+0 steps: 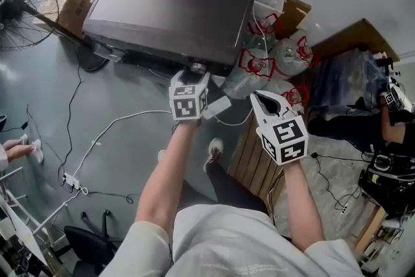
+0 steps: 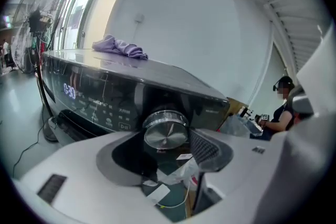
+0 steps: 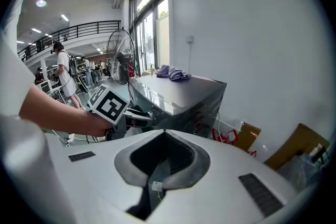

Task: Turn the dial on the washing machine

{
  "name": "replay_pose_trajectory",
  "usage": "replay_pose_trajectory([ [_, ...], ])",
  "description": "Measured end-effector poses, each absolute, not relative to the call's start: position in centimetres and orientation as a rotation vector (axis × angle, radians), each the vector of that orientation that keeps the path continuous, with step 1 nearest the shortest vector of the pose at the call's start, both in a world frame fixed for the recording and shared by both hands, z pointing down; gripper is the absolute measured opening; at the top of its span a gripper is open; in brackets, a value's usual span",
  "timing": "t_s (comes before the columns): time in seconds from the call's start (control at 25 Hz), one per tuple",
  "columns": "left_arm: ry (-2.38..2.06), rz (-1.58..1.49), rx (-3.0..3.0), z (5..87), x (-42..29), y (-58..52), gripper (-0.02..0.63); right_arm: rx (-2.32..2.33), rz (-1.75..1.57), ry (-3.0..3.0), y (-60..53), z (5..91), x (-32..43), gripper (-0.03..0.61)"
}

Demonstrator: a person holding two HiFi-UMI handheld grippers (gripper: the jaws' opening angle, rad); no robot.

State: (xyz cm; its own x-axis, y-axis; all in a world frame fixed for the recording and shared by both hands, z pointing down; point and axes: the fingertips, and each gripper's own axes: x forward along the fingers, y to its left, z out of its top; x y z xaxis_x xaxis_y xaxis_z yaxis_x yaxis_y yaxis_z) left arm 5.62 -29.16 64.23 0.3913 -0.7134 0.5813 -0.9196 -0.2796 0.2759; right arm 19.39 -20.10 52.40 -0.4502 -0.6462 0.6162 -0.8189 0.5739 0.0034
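left gripper [image 1: 195,73] is clamped round the dial [image 2: 166,131], near the right end of the washing machine [image 1: 175,10] front panel; pads look like they're touching both sides, though it's a bit hard to tell. right gripper [image 1: 258,98] hangs off the machine's right corner, jaws closed on nothing

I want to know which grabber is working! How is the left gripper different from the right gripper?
The left gripper has its fingers spread wide, one on each side of the dial, seemingly pinching it. The right gripper's fingers meet at the tips with nothing between them. The left gripper is up at the washing machine's front, while the right gripper hangs back beside it, touching nothing. Both are white and carry a marker cube.
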Motion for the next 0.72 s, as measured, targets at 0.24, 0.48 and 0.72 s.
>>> replay_pose_trajectory([
  [0.24, -1.414, 0.541, 2.124, 64.15, 5.79, -29.21, 0.275, 1.173, 0.406, -2.231, -19.89, 52.65, 19.59, 0.014],
  [0.48, -1.467, 0.622, 2.164, 64.49, 5.95, -29.04, 0.275, 1.18, 0.412, -2.224, -19.55, 52.97, 19.75, 0.014],
  [0.72, -1.508, 0.705, 2.18, 64.57, 6.06, -28.93, 0.275, 1.188, 0.419, -2.219, -19.34, 53.1, 20.15, 0.014],
])
